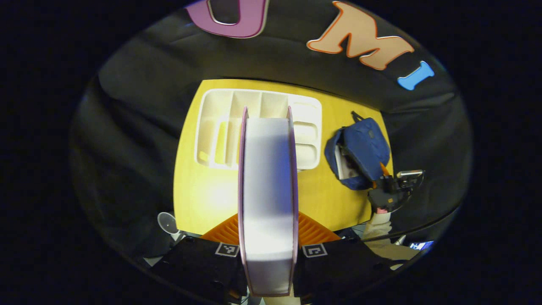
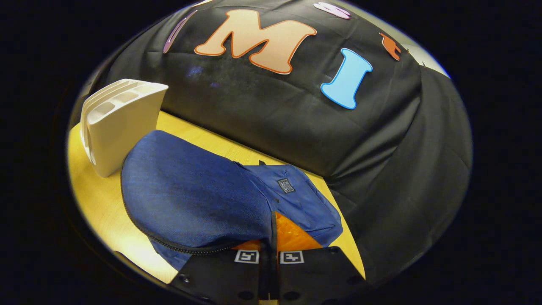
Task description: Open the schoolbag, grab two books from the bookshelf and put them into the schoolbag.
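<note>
Bag: the schoolbag (image 1: 360, 152) lies open at 3 o'clock on the tabletop (image 1: 203, 199), something pale inside.
Left gripper (image 1: 268, 237): fingers grasping a book (image 1: 268, 190), above the bookshelf (image 1: 220, 123).
Right gripper (image 2: 269, 254): fingers clenched on the bag's flap (image 2: 190, 199), holding it up.
Left to do: put this book inside; I cannot tell if it is the second.
Writing: small label (image 2: 286, 185) on the bag, unreadable.

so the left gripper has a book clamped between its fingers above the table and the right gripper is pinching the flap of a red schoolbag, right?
Not quite: the schoolbag is blue, not red, as the right gripper view shows. The rest stands: the left gripper holds a book above the table, and the right gripper pinches the bag's flap.
</note>
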Demonstrator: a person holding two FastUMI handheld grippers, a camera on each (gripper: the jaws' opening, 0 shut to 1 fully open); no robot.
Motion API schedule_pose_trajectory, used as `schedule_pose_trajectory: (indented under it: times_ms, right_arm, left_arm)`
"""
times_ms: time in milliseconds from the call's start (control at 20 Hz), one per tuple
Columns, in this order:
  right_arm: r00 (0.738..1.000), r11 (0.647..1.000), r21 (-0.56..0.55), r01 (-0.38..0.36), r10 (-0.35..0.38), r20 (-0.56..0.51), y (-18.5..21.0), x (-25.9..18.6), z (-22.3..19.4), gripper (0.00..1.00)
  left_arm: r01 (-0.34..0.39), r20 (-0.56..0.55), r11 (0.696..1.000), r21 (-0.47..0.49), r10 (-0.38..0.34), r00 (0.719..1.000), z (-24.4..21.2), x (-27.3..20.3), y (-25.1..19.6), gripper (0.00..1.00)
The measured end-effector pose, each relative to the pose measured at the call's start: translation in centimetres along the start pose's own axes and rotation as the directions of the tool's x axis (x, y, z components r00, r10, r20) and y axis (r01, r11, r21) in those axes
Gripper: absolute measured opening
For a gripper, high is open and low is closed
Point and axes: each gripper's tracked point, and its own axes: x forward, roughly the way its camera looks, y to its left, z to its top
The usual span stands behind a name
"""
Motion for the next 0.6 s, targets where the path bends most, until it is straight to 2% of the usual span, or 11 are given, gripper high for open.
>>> schedule_pose_trajectory:
  times_ms: [50,250,450,600]
  right_arm:
    - [1.0,1.0,0.008,-0.003,0.003,0.001,0.0,-0.1,-0.3,0.02]
    - [1.0,1.0,0.014,-0.016,0.016,0.009,-0.2,0.1,0.2,0.04]
    - [1.0,0.999,0.037,-0.022,0.021,0.011,-0.4,0.1,0.3,0.04]
    - [1.0,0.999,0.041,-0.024,0.023,0.017,-0.7,0.1,0.8,0.04]
  left_arm:
    - [0.034,-0.004,0.999,0.005,-0.034,0.999,-0.3,0.7,-1.3,0.39]
    - [0.161,-0.008,0.987,-0.002,-0.161,0.987,-1.0,4.2,-6.4,0.39]
    - [0.291,0.031,0.956,-0.043,-0.29,0.957,0.0,8.8,-11.2,0.39]
    - [0.349,0.052,0.936,-0.052,-0.347,0.937,0.5,12.4,-13.7,0.39]
